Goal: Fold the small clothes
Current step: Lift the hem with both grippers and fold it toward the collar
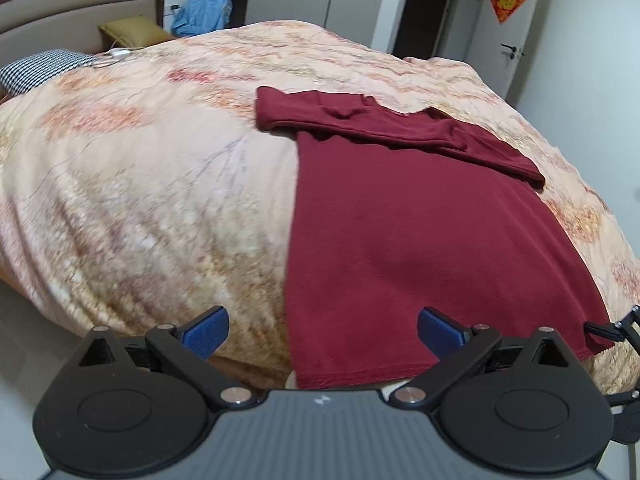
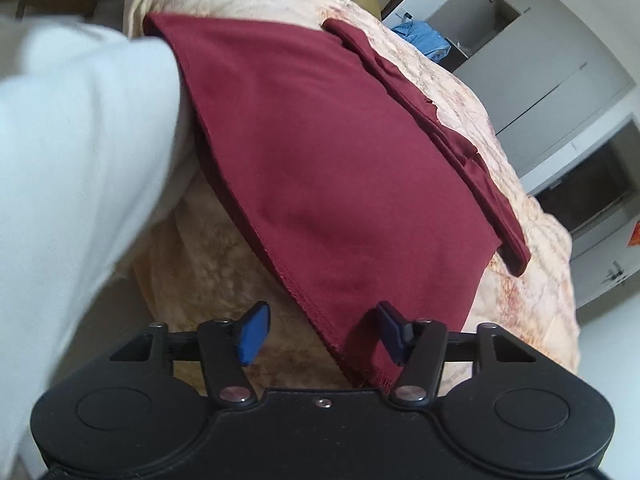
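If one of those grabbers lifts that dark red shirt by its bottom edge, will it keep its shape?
Probably not. The dark red shirt drapes over the bed's curve, so it likely sags. Its thin hem suggests it is light. The folded sleeves may slip open.

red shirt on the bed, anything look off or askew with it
The red shirt lies mostly flat on the bedspread, but its near hem hangs over the bed's edge, and the sleeves, folded across the far end, are bunched and wrinkled rather than smooth. No damage shows.
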